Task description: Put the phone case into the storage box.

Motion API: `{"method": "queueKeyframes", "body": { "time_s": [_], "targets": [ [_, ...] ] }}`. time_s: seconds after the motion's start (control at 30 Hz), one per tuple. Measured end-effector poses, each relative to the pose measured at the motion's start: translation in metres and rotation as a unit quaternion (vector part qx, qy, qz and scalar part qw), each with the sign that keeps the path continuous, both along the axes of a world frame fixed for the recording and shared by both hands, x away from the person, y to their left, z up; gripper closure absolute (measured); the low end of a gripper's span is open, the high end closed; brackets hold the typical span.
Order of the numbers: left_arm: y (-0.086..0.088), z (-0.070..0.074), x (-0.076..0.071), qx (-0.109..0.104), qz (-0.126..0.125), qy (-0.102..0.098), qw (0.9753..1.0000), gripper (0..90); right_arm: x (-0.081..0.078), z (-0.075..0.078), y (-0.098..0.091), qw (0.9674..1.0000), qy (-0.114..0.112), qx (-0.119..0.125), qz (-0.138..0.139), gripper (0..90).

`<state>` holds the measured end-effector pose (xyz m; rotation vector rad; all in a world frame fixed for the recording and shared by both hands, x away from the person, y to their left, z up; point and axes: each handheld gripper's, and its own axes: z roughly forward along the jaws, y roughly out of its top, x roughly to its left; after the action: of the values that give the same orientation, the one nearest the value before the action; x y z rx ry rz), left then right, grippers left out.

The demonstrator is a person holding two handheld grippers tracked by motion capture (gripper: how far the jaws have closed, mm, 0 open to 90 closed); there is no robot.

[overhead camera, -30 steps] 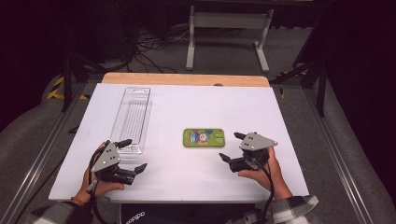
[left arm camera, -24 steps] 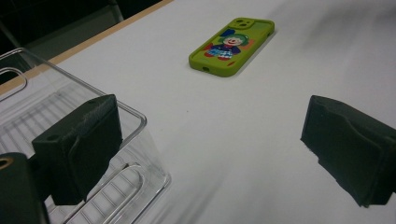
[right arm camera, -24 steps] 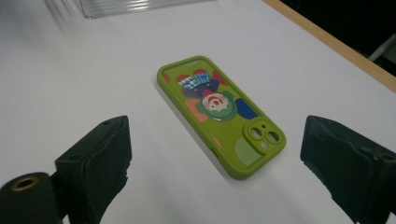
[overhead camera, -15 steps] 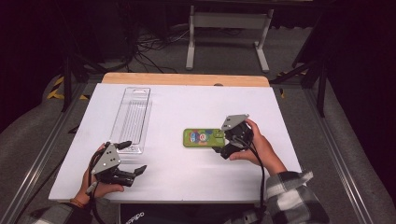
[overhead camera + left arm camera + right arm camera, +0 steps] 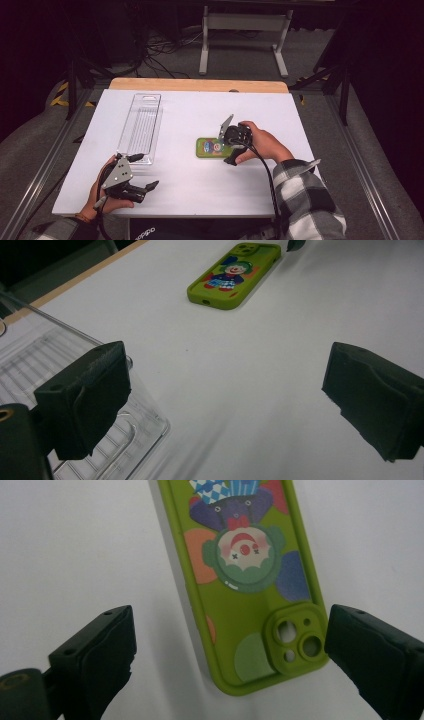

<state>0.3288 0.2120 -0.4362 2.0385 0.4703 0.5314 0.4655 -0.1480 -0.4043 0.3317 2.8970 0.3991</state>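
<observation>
Right gripper [image 5: 231, 150] hovering at the green phone case [image 5: 214, 148], jaws spread.
Case is lying flat between them, camera end nearest; left gripper [image 5: 142, 171] is sitting spread, well apart.

Overhead view; two close gripper views
</observation>
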Motion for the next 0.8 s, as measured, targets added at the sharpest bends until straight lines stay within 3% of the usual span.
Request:
{"method": "queueKeyframes", "body": {
  "time_s": [0.13,0.17,0.53,0.63,0.8],
  "targets": [
    [0.0,-0.001,0.0,0.005,-0.001,0.0,1.0,5.8,0.006,-0.004,0.004,0.9997,0.003,-0.022,0.007,8.6],
    [0.001,-0.002,-0.001,0.005,-0.003,0.002,1.0,5.7,0.011,-0.008,0.006,0.9993,0.005,-0.037,0.011,7.8],
    [0.0,-0.003,-0.003,0.012,-0.011,0.003,0.9999,5.9,0.028,-0.02,0.011,0.996,0.01,-0.079,0.039,10.0],
    [0.0,-0.004,-0.004,0.008,-0.014,0.008,0.9998,5.9,0.031,-0.022,0.011,0.9958,0.015,-0.079,0.043,10.0],
    [0.0,-0.005,-0.003,0.011,-0.017,0.008,0.9998,5.9,0.039,-0.023,0.009,0.9945,0.053,-0.071,0.056,12.6]
  ]
}}
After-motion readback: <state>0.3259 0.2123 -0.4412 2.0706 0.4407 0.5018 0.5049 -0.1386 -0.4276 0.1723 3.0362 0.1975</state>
